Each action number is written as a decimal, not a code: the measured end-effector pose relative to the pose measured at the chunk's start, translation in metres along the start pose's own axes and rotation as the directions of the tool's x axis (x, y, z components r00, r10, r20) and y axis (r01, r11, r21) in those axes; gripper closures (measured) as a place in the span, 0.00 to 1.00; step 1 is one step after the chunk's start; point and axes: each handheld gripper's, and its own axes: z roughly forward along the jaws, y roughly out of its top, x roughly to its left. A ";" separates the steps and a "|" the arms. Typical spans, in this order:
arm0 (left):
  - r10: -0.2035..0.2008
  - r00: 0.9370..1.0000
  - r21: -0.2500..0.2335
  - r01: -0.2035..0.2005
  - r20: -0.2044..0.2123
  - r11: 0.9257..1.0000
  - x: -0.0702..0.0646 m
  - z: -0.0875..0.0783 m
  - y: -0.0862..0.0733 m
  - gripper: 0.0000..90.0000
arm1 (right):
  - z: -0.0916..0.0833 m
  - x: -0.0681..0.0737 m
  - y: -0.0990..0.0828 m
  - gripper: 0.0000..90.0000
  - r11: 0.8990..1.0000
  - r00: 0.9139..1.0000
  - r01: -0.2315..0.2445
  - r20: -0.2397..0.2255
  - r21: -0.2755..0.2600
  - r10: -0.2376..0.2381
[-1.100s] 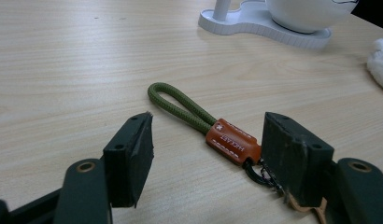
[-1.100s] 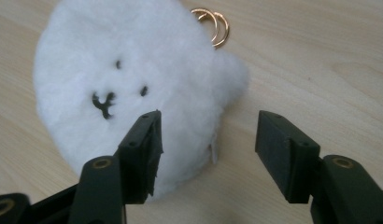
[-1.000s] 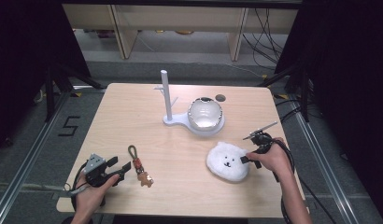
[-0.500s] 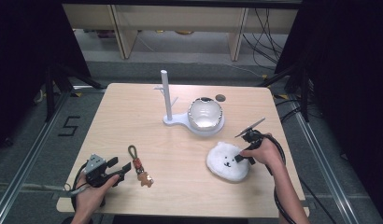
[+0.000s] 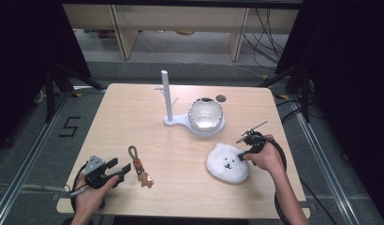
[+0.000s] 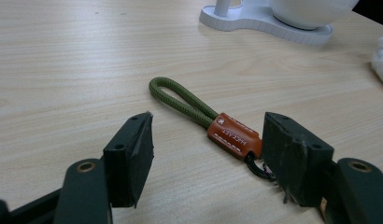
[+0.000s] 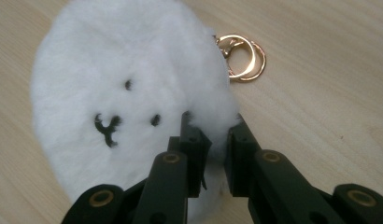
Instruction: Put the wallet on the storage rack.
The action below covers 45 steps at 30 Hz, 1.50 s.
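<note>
A white plush pouch (image 5: 227, 162) with a stitched bear face lies on the table's right front. My right gripper (image 5: 241, 157) is shut on its furry edge; in the right gripper view the jaws pinch a tuft of the white plush pouch (image 7: 129, 107) beside its gold ring clasp (image 7: 243, 58). A keychain (image 5: 139, 167) with an olive cord loop, orange tag and small brown charm lies at the left front. My left gripper (image 5: 119, 168) stands open just left of it; the keychain's orange tag (image 6: 234, 135) lies between the jaws on the table.
A white stand (image 5: 167, 96) with an upright post and side pegs holds a shiny bowl-shaped dish (image 5: 205, 114) at the table's middle back. A small dark round spot (image 5: 221, 98) sits behind it. Metal frame rails and cables flank the table.
My right gripper has moved left from the table's right side onto the pouch's edge and shut on it. The left gripper has stayed put.
</note>
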 end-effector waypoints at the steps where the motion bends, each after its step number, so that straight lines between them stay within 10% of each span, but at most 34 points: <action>1: 0.003 1.000 0.003 -0.003 -0.002 1.000 0.000 -0.001 0.000 0.38 | -0.008 0.005 -0.004 0.90 0.997 1.000 0.022 -0.011 -0.075 -0.022; 13: -0.001 1.000 -0.003 0.002 0.008 1.000 -0.001 0.000 -0.001 0.38 | -0.041 0.028 -0.015 0.91 0.962 0.992 0.126 0.045 -0.244 -0.118; 21: 0.000 1.000 0.002 0.000 0.002 1.000 0.000 -0.001 -0.001 0.38 | -0.059 0.036 -0.008 0.92 0.943 0.993 0.112 0.071 -0.313 -0.094; 22: 0.000 1.000 0.001 0.000 0.001 1.000 0.000 -0.001 -0.001 0.38 | -0.058 0.035 -0.007 0.92 0.929 0.990 0.132 0.090 -0.346 -0.108; 45: -0.002 1.000 -0.007 0.002 0.003 1.000 0.001 -0.002 -0.001 0.38 | -0.086 0.041 0.030 0.92 0.887 0.979 0.195 0.142 -0.418 -0.148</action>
